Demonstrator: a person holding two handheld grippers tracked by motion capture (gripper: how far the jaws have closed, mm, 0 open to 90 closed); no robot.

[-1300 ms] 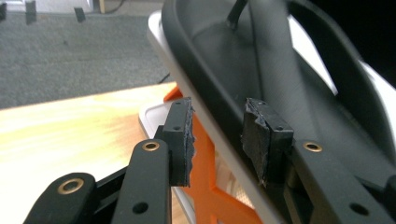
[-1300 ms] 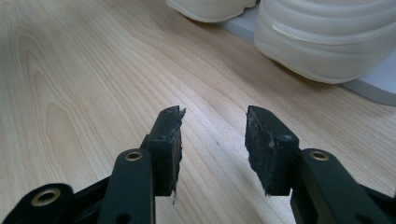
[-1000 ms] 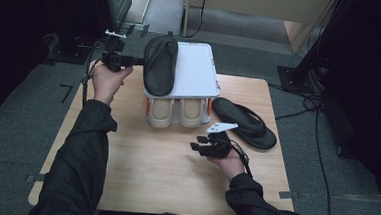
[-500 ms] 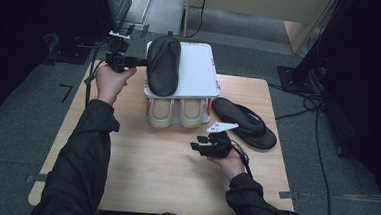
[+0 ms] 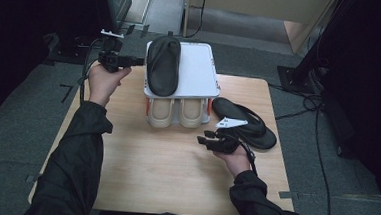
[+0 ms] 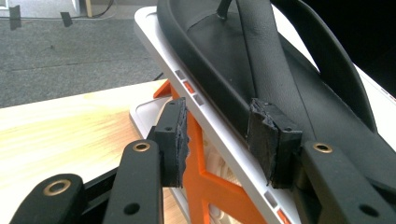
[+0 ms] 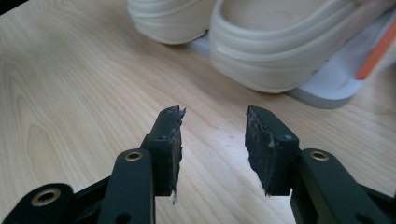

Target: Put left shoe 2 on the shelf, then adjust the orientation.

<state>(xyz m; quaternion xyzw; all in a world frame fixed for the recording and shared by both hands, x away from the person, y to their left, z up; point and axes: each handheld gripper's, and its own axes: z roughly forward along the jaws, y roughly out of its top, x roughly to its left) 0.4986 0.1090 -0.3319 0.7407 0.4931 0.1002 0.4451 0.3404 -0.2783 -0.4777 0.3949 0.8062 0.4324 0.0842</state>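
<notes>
Beige shoes (image 5: pixel 175 111) on lower shelf; wooden table (image 5: pixel 139 169); grey carpet (image 5: pixel 22 122)

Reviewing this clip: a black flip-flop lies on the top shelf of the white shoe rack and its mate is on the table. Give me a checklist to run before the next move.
1. Flip-flop on top shelf lies flat on the rack: ok.
2. Left tool released: ok; jaws have just been opening, pads beside the sole edge, not pressing.
3. Left tool's path back free of the rack edge: cannot tell; one pad sits close to it.
4. Right tool open and empty: ok.
5. Second flip-flop reachable on the table: ok, just beyond the right tool.
6. Space beside the shelved flip-flop: ok, white surface bare.
</notes>
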